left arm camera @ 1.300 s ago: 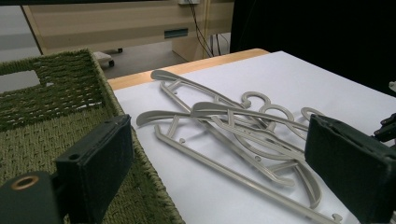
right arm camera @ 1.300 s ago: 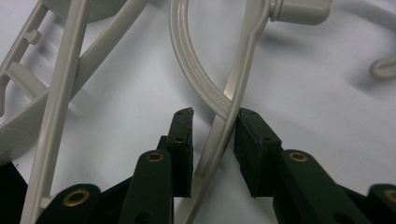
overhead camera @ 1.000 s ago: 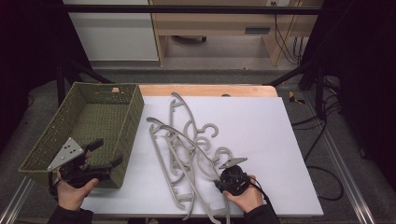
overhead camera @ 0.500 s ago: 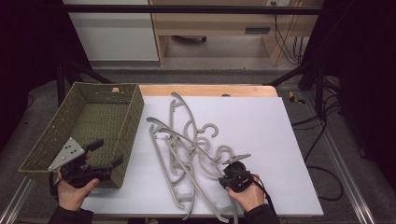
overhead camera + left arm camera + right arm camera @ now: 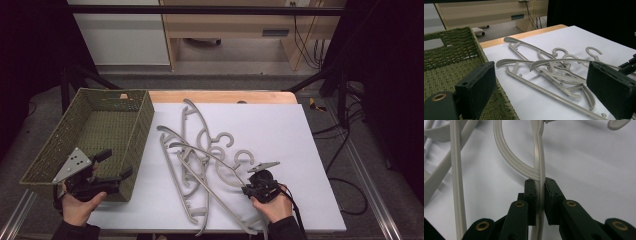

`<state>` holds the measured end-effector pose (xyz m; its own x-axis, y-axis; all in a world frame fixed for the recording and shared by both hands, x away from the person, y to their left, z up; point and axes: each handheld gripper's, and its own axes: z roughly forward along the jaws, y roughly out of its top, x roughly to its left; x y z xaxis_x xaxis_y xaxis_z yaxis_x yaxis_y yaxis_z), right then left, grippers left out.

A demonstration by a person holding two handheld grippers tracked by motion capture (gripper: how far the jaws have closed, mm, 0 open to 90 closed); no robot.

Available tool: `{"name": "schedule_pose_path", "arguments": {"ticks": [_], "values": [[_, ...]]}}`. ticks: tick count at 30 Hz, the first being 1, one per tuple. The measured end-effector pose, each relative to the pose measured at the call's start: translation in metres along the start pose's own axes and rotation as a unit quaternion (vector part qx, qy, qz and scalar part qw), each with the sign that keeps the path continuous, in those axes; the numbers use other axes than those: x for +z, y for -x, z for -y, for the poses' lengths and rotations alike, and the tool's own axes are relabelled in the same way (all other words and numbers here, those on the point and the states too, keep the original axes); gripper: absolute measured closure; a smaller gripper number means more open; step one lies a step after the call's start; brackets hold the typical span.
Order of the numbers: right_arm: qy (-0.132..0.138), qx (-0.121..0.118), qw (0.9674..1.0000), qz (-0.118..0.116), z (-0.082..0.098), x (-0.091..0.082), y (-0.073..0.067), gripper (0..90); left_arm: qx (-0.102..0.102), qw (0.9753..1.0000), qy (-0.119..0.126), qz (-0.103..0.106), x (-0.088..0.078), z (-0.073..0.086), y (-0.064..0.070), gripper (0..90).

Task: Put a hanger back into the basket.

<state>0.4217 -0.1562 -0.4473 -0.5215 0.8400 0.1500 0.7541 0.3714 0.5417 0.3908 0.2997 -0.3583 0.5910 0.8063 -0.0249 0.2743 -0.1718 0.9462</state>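
Hangers (image 5: 200,165) lie tangled on the white sheet (image 5: 300,135) right of the basket (image 5: 100,125), which sits at the table's left. Right gripper (image 5: 248,188), at the pile's near right edge, has just been closing and now pinches the thin bar of one hanger (image 5: 539,170) between its pads. Left gripper (image 5: 114,165) hovers over the basket's near corner, jaws spread wide and holding nothing, pointed toward the pile.

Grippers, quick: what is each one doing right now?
Left gripper: open, holding nothing, by the basket.
Right gripper: shut on a grey hanger.
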Motion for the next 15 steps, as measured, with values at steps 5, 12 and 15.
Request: {"name": "schedule_pose_path", "arguments": {"ticks": [5,12,15], "values": [[0.02,0.0,0.9997,-0.017,-0.002,-0.013,0.006,81.5,0.001,1.0,-0.002,0.003,0.001,0.0,0.002,8.5],[0.037,-0.027,0.9984,-0.035,-0.003,-0.02,0.014,81.5,0.008,0.9998,-0.01,0.015,0.005,-0.002,0.009,8.5],[0.038,-0.047,0.9974,-0.039,-0.005,-0.024,0.014,81.5,0.014,0.9993,-0.022,0.026,0.009,-0.005,0.019,8.6]]}}
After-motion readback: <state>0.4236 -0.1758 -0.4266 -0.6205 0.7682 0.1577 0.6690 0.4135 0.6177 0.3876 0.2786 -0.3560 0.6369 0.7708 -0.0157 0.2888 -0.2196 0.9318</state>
